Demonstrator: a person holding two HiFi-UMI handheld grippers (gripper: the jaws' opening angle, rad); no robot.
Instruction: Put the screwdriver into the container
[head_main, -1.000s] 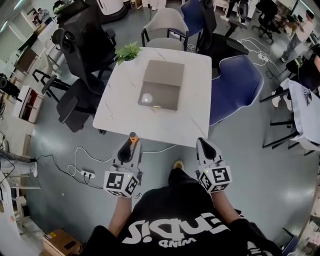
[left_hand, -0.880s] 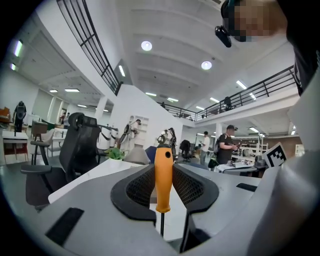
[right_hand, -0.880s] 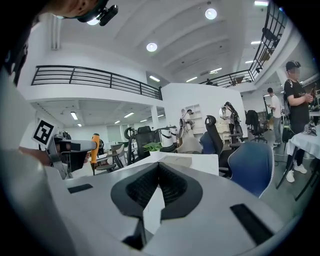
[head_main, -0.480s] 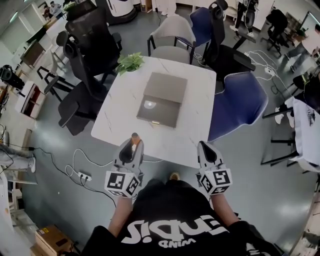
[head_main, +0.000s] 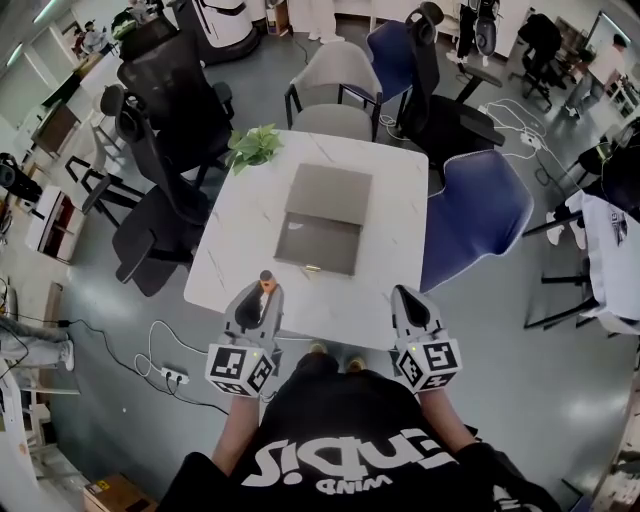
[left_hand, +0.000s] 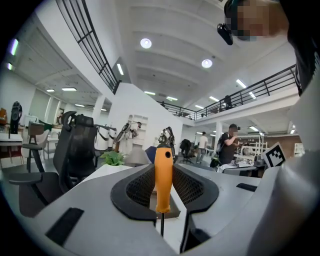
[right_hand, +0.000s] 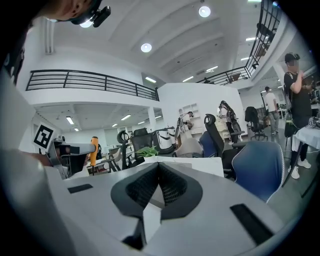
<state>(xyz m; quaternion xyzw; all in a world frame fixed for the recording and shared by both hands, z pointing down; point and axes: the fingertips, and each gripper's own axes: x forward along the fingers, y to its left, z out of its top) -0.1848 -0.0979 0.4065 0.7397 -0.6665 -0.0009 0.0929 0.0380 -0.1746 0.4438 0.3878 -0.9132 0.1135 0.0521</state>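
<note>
An orange-handled screwdriver (left_hand: 163, 175) stands upright between the jaws of my left gripper (left_hand: 164, 172), which is shut on its handle, with the thin shaft pointing down. In the head view the left gripper (head_main: 262, 292) holds the screwdriver (head_main: 266, 283) over the near edge of the white table (head_main: 235, 235). The container (head_main: 320, 243), an open grey box with its lid (head_main: 330, 193) laid back, sits mid-table, farther out than both grippers. My right gripper (head_main: 405, 295) hovers at the near edge to the right, with its jaws (right_hand: 159, 167) shut and empty.
Black office chairs (head_main: 160, 200) crowd the table's left side. A blue chair (head_main: 475, 205) stands at its right and a grey chair (head_main: 335, 75) at its far side. A small green plant (head_main: 255, 146) sits on the far left corner. A power strip with cable (head_main: 172, 375) lies on the floor.
Both grippers and my viewpoint have moved forward toward the table, so the left gripper's tip is now over its near edge. The grip on the screwdriver is unchanged.
</note>
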